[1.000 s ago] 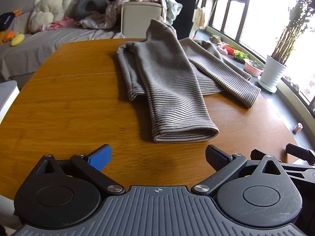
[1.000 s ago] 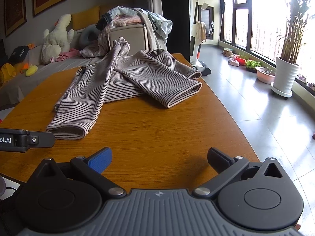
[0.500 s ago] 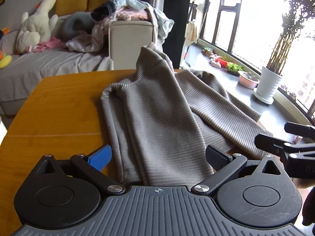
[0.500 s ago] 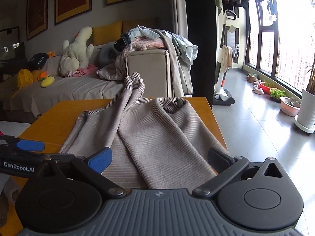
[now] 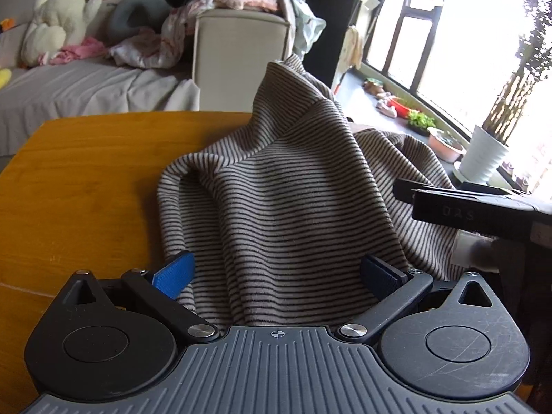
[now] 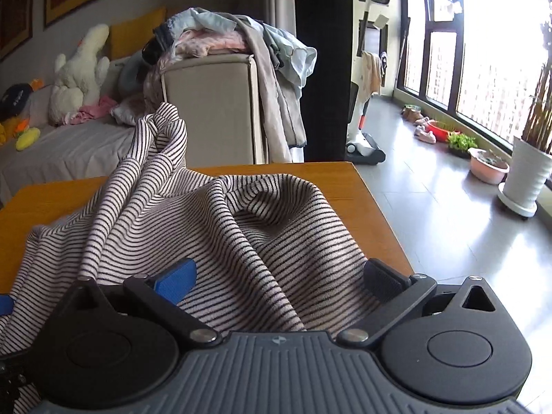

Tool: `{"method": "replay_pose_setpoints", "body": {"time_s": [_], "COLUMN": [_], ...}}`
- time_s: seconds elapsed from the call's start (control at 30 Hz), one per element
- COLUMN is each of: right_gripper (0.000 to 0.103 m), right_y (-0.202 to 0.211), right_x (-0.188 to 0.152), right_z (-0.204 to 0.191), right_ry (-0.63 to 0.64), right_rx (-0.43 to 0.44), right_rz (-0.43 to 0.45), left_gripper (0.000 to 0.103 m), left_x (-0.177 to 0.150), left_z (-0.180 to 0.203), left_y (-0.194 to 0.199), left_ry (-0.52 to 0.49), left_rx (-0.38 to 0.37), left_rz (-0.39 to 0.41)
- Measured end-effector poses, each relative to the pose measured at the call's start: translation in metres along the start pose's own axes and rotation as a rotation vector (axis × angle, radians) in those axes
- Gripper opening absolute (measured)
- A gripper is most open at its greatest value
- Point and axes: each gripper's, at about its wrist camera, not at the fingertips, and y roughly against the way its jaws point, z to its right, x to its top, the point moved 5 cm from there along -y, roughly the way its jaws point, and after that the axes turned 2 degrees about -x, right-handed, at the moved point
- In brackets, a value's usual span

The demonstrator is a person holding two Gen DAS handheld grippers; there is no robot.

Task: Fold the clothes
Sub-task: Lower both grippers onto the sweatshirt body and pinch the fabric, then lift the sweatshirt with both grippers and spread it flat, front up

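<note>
A grey-and-black striped sweater (image 5: 283, 207) lies crumpled on the orange wooden table (image 5: 79, 179), one part standing up in a peak at the far side. My left gripper (image 5: 276, 276) is open, its fingers spread over the near part of the sweater. My right gripper (image 6: 279, 276) is open too, low over the sweater (image 6: 214, 227) with fabric between its fingers. The right gripper's fingers also show in the left wrist view (image 5: 472, 203), at the right above the sweater.
Beyond the table stand a beige chair piled with clothes (image 6: 220, 55) and a grey sofa with a white plush toy (image 5: 58, 31). The table's right edge (image 6: 379, 203) drops to a tiled floor with a white plant pot (image 6: 528, 176) by the windows.
Both grippers have moved forward and down over the sweater, which now fills the space between their fingers. The sweater looks more bunched than a second ago. Both stay open.
</note>
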Motion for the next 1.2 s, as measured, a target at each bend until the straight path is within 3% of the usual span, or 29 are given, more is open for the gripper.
{"method": "replay_pose_setpoints", "body": {"time_s": [0.07,0.13,0.4,0.53,0.6,0.7,0.77,1.0,1.03,1.07,1.1,1.13,1.2], "right_gripper": [0.103,0.103,0.103,0.103,0.103,0.103,0.103,0.103,0.103,0.103,0.103,0.103,0.103], "right_y": [0.008,0.023,0.105,0.131,0.133,0.132,0.132,0.134,0.133,0.133,0.132,0.132,0.131], "right_x": [-0.011,-0.023,-0.084,-0.101,-0.103,-0.101,-0.101,-0.101,-0.101,-0.101,-0.1,-0.1,-0.099], "right_z": [0.008,0.008,-0.016,-0.017,-0.02,-0.023,-0.023,-0.016,-0.016,-0.017,-0.017,-0.018,-0.019], "right_ry": [-0.113,-0.158,-0.112,-0.127,-0.118,-0.1,-0.102,-0.15,-0.147,-0.143,-0.14,-0.137,-0.129], "right_rx": [0.093,0.122,0.148,0.162,0.149,0.13,0.133,0.165,0.164,0.163,0.163,0.162,0.162], "right_rz": [-0.018,-0.004,-0.02,-0.006,-0.007,-0.016,-0.015,0.0,-0.002,-0.004,-0.006,-0.008,-0.014], "left_gripper": [0.103,0.103,0.103,0.103,0.103,0.103,0.103,0.102,0.087,0.056,0.04,0.019,0.015], "left_x": [-0.007,-0.014,-0.06,-0.086,-0.091,-0.093,-0.095,-0.094,-0.095,-0.094,-0.093,-0.087,-0.065], "left_z": [0.002,0.0,-0.011,-0.025,-0.03,-0.032,-0.03,-0.007,-0.003,0.002,0.006,0.006,-0.005], "left_y": [0.003,0.011,0.072,0.111,0.125,0.131,0.124,0.119,0.119,0.12,0.121,0.123,0.128], "left_ry": [-0.045,-0.048,-0.071,-0.006,0.074,0.149,0.12,0.005,-0.028,-0.082,-0.131,-0.149,-0.121], "left_rx": [0.0,-0.014,-0.093,-0.217,-0.31,-0.364,-0.305,-0.205,-0.187,-0.156,-0.129,-0.123,-0.134], "left_rz": [0.02,0.03,0.011,-0.01,-0.026,-0.034,-0.053,-0.104,-0.094,-0.077,-0.061,-0.048,-0.001]}}
